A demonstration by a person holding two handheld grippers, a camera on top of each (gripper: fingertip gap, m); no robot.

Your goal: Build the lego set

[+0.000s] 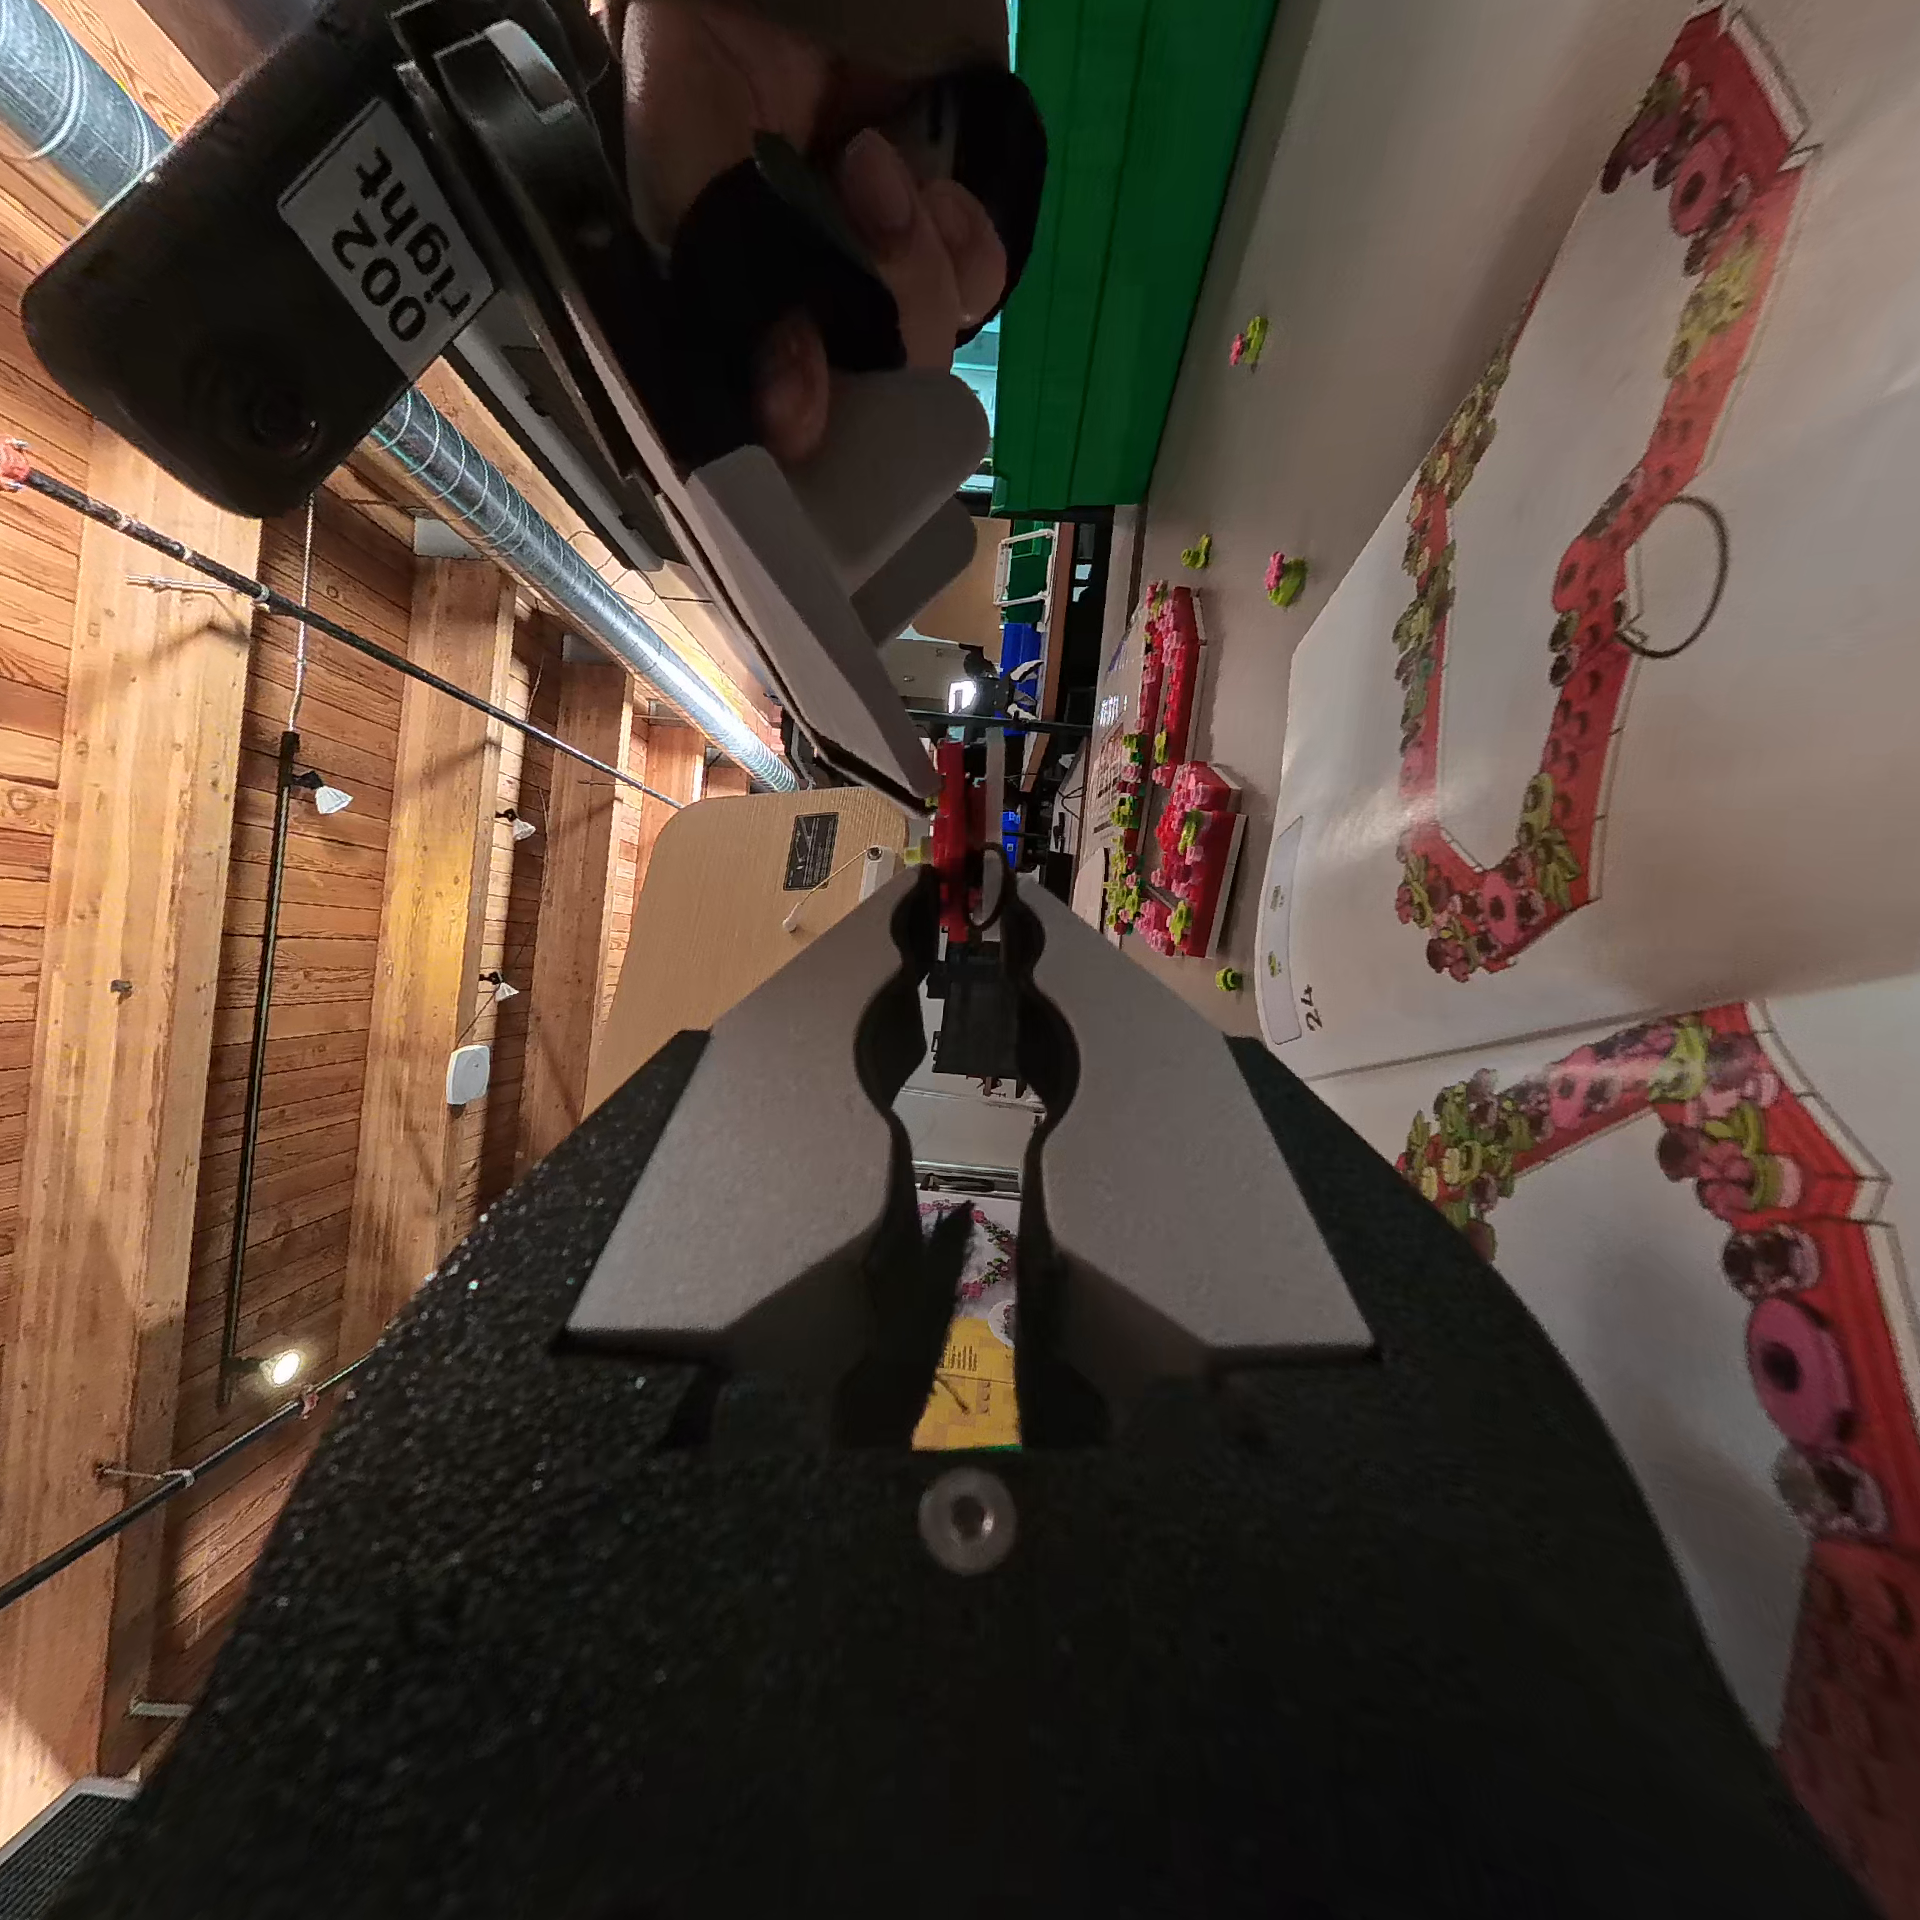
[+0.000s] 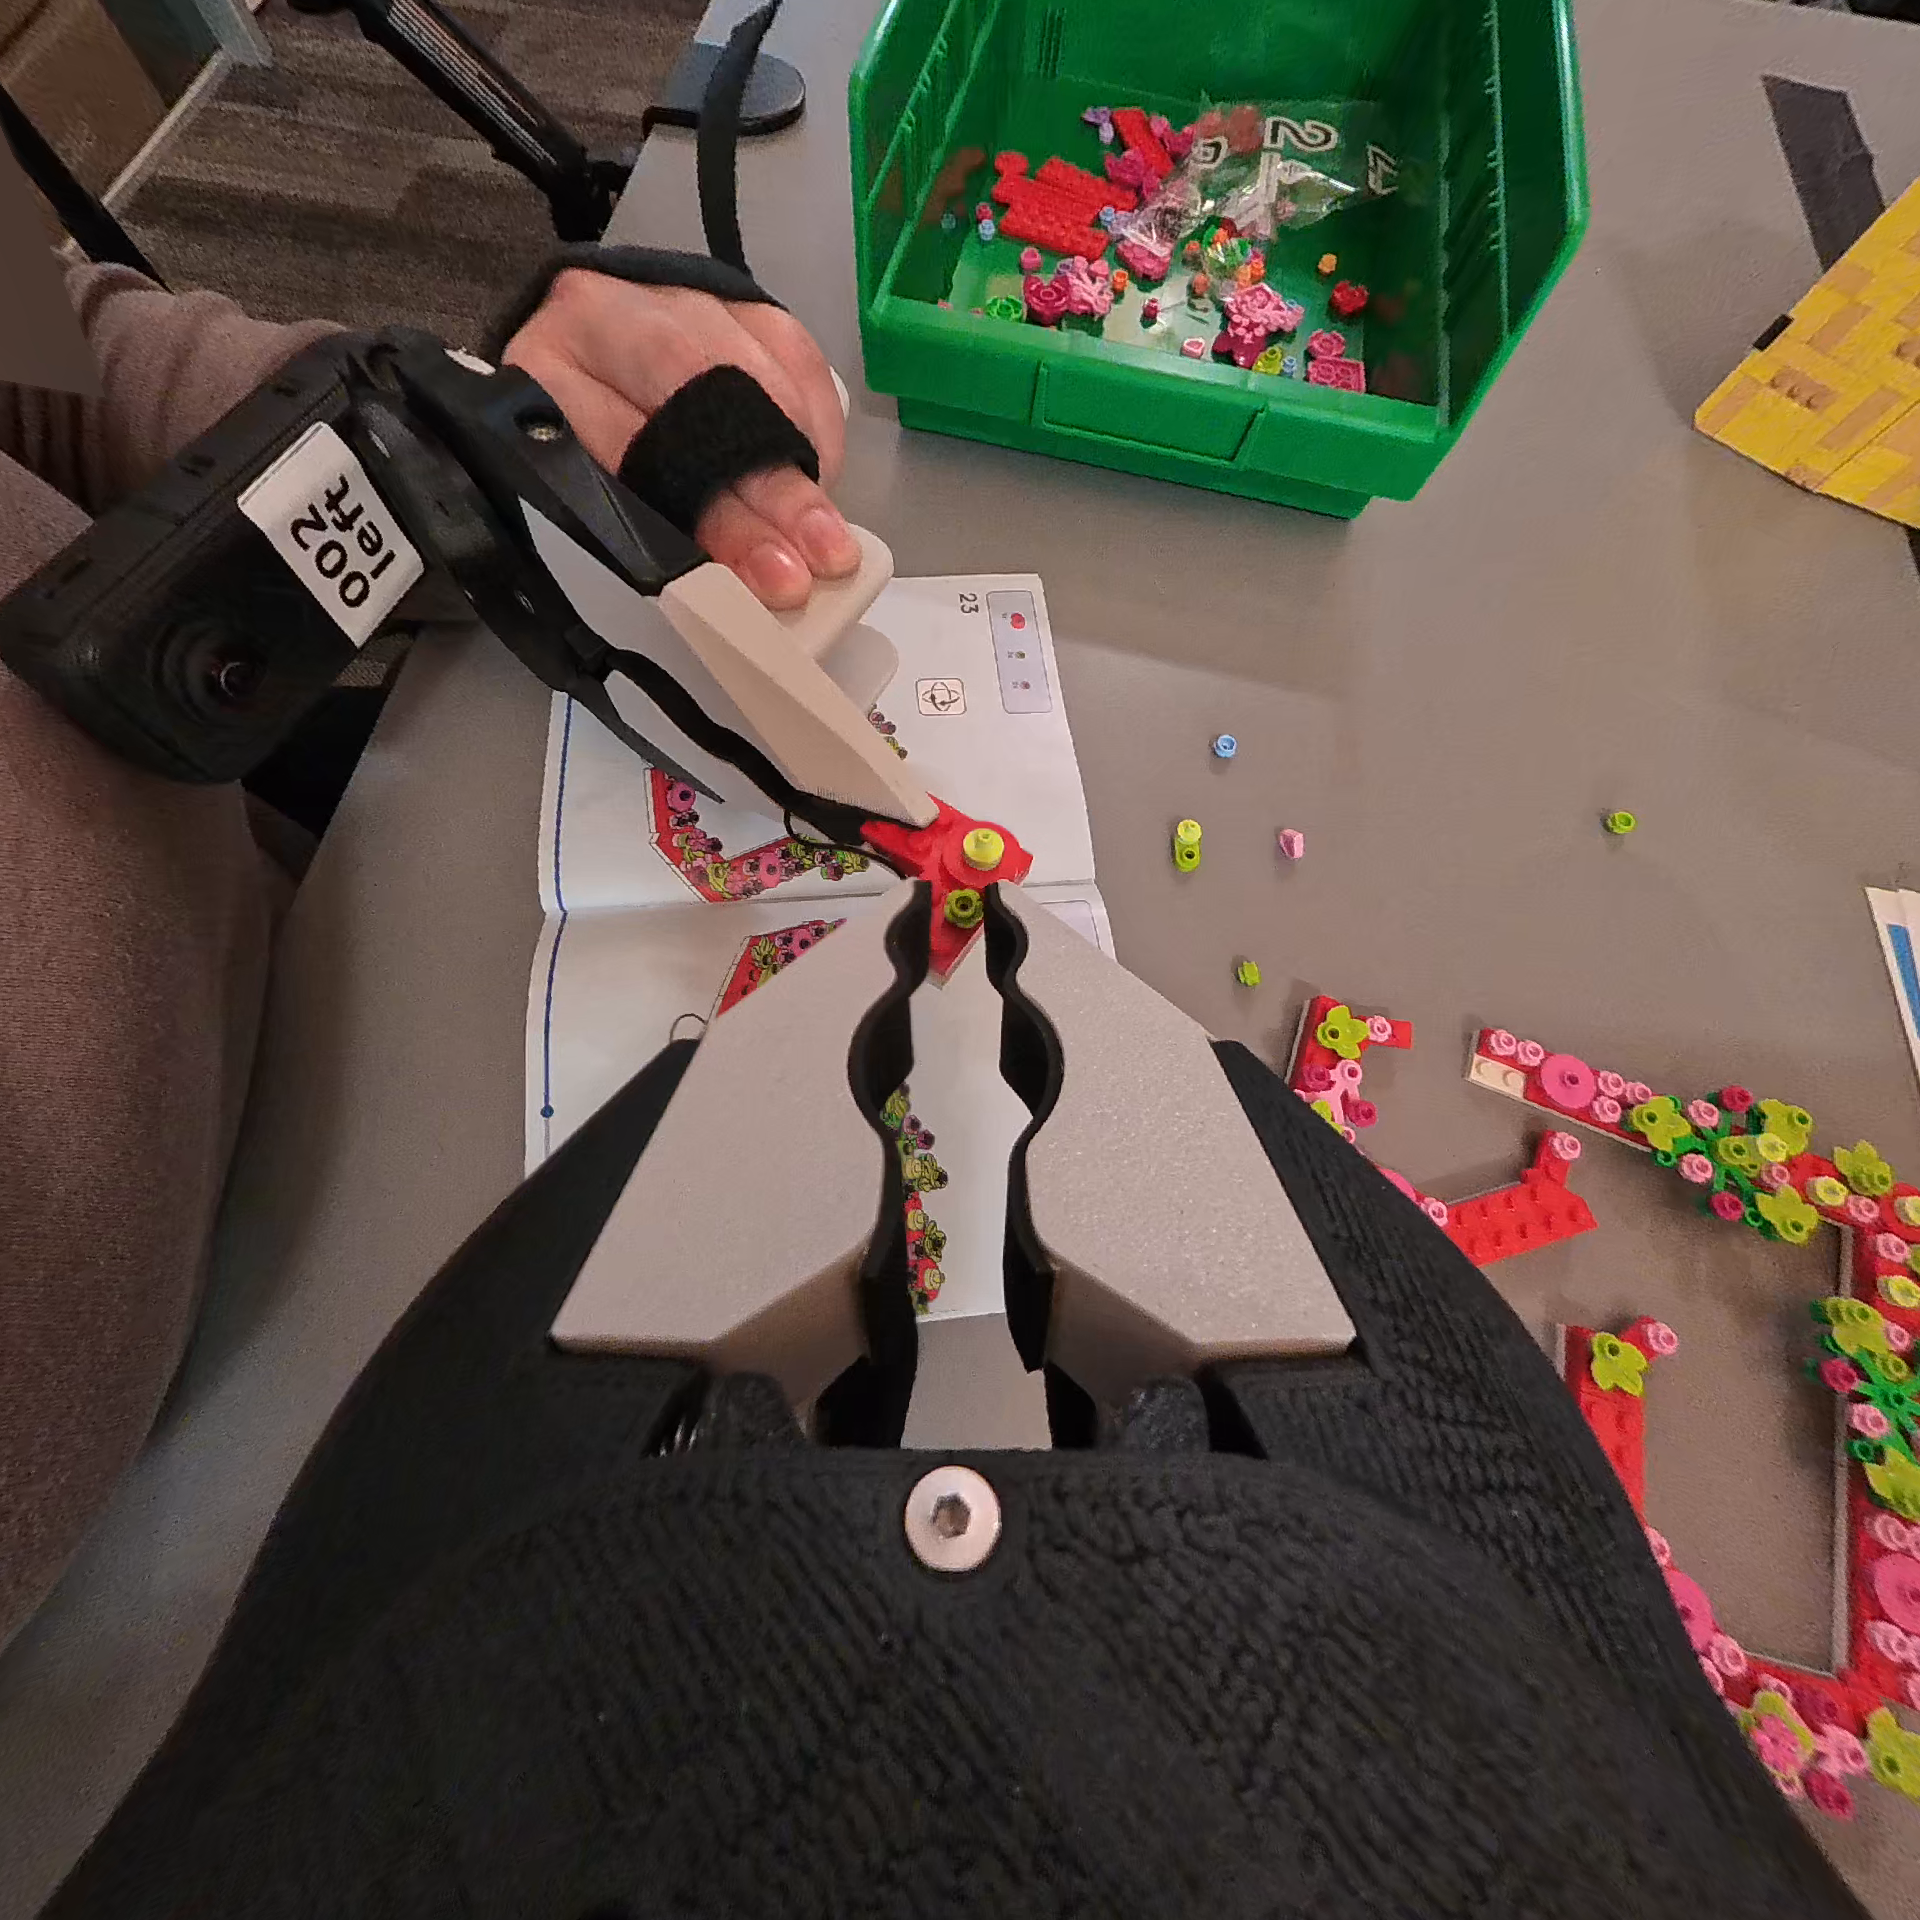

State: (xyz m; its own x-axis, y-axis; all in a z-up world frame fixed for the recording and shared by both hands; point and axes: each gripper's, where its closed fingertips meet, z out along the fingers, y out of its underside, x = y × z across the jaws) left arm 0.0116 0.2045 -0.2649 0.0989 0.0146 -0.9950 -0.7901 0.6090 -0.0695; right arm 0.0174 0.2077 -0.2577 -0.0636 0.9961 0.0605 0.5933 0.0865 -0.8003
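Both grippers, our left gripper (image 2: 920,816) and our right gripper (image 2: 951,899), were clamped on the same small red lego piece (image 2: 940,847), holding it above the open instruction booklet (image 2: 997,665) on the grey table (image 2: 1351,644).

Grey table (image 2: 1351,644), green bin (image 2: 1153,436), open booklet (image 2: 997,665), loose bricks (image 2: 1188,844)
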